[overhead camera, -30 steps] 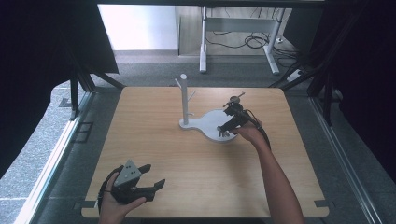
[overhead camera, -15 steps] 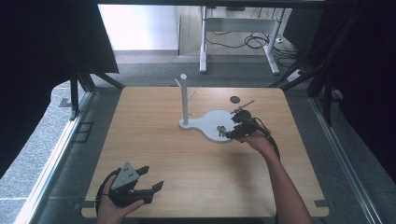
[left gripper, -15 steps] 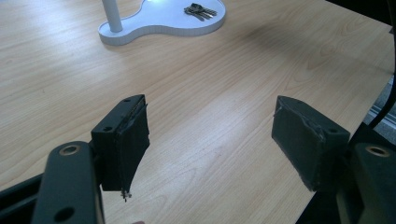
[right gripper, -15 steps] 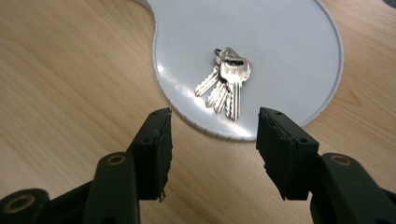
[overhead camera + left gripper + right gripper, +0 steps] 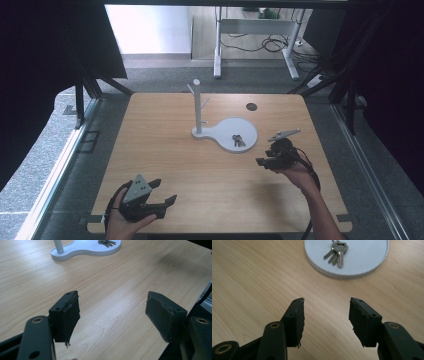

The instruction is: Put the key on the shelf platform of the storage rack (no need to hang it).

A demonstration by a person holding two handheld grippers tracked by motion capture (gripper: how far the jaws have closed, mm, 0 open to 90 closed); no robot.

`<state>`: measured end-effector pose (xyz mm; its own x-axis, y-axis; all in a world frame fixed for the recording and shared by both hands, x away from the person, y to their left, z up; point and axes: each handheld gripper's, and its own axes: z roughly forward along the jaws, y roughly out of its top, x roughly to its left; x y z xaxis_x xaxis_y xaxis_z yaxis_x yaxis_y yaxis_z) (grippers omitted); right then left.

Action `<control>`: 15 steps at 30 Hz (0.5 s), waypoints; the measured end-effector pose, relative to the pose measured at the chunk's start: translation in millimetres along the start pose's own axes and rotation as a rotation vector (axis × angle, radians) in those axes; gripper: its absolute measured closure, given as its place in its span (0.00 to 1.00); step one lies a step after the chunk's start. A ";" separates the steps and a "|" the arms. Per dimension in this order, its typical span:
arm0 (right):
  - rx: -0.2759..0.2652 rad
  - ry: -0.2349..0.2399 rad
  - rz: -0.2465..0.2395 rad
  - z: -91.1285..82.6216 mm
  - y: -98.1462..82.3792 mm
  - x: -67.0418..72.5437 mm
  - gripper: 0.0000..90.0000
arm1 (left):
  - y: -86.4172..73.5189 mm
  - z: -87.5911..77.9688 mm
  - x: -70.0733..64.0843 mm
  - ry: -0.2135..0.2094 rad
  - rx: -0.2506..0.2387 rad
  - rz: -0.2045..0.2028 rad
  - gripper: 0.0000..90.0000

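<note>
Keys lie in a flat bunch on the round white base of the stand, toward the base's near-right edge, as the high view shows. In the right gripper view the keys rest inside the rim of that base, fanned with blades pointing down-left. Right gripper sits just off the base's near-right side, apart from it, jaws released with nothing between them. Left gripper is well apart from the base, at the table's near-left corner, jaws spread wide and empty. A white post with short pegs rises upright from the base's narrow left end.
</note>
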<state>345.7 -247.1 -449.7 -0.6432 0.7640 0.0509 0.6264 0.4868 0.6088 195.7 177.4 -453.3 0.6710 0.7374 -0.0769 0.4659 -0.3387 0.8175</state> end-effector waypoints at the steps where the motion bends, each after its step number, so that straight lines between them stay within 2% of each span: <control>1: -0.013 0.003 -0.001 -3.4 -10.4 1.6 0.51 | -0.3 0.2 0.4 0.003 -0.001 -0.002 0.31; 2: -0.013 0.003 -0.001 -3.4 -10.4 1.6 0.51 | -0.3 0.2 0.4 0.003 -0.001 -0.002 0.31; 3: -0.026 0.009 0.006 -6.3 -22.5 3.9 0.51 | -0.6 0.6 0.9 0.003 0.001 -0.006 0.31; 5: -0.029 0.011 0.007 -7.6 -28.7 4.9 0.51 | -0.8 0.9 1.2 0.005 0.003 -0.006 0.31; 12: -0.074 0.017 0.038 -14.5 -75.1 7.0 0.51 | -1.9 5.2 1.8 0.009 0.017 -0.003 0.31; 14: -0.079 0.020 0.045 -14.6 -79.0 7.2 0.52 | -1.9 5.7 1.6 0.008 0.018 -0.003 0.31; 15: -0.061 0.023 0.039 -13.1 -82.7 7.5 0.52 | -2.1 6.5 0.9 0.007 0.020 -0.003 0.31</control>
<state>283.3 -287.2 -489.2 -0.6295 0.7713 0.0935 0.6234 0.4297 0.6533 199.1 174.9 -458.8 0.6653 0.7428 -0.0753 0.4797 -0.3480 0.8055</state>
